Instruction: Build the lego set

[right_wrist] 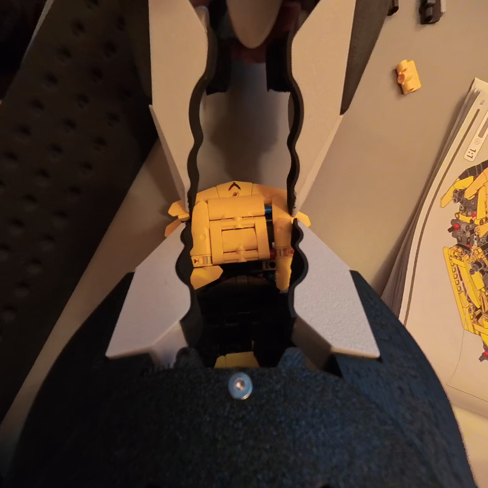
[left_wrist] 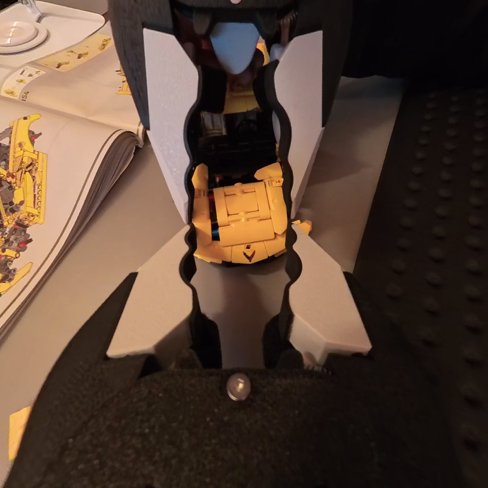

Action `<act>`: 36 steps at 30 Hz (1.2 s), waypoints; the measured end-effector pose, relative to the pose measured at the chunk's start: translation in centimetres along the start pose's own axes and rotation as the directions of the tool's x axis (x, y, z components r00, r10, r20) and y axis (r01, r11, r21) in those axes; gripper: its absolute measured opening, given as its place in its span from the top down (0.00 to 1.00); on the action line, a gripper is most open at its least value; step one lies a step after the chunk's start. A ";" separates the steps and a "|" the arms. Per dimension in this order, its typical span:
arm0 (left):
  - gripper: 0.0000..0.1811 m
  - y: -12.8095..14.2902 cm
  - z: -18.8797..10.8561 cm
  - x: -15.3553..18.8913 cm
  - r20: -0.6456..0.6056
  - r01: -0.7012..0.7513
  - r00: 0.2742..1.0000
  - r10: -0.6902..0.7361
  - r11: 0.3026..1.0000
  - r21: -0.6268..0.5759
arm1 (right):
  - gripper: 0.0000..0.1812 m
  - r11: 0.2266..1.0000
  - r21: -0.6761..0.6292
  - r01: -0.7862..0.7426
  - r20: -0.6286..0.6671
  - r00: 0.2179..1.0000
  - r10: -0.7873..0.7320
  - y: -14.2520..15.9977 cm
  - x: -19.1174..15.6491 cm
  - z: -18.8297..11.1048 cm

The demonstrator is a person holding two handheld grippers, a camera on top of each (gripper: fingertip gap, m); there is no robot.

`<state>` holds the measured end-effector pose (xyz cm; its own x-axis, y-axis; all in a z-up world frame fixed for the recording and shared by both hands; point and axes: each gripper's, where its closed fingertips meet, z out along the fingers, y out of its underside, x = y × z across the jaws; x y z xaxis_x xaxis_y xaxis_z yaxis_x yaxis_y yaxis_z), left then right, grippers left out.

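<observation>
Yellow lego car (left_wrist: 239,216) nose twd left cam

From my left wrist camera, the far half of the yellow lego car (left_wrist: 245,214) disappears behind the right gripper (left_wrist: 239,227), whose fingers cover both its flanks. The cabin is too dark for me to read. The open instruction booklet (left_wrist: 52,184) runs off the left edge, and the clear dish (left_wrist: 18,34) at far left is cropped too. On my right wrist camera, the car's near end sinks under my own mount, and the left gripper (right_wrist: 241,208) hides its sides. The small dark pieces (right_wrist: 430,12) at far right are clipped by the top edge; I can't identify them.
</observation>
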<state>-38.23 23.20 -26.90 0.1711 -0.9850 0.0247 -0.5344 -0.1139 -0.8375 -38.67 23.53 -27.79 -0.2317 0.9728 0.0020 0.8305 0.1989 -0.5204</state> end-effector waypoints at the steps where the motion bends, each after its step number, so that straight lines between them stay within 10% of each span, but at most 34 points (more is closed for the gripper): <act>1: 0.63 0.0 0.0 0.0 0.000 0.000 1.000 0.000 1.000 0.001 | 0.58 1.000 0.000 0.003 0.001 1.000 -0.003 0.0 0.0 0.0; 36: 0.65 0.0 0.1 0.3 -0.029 -0.026 0.999 0.027 1.000 0.016 | 0.59 0.999 -0.032 0.022 -0.032 0.999 -0.023 1.2 -0.1 -1.3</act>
<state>-38.12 22.90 -26.95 0.1328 -0.9910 0.0178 -0.5257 -0.0857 -0.8463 -37.03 23.82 -27.32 -0.2341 0.9713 0.0413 0.8409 0.2236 -0.4929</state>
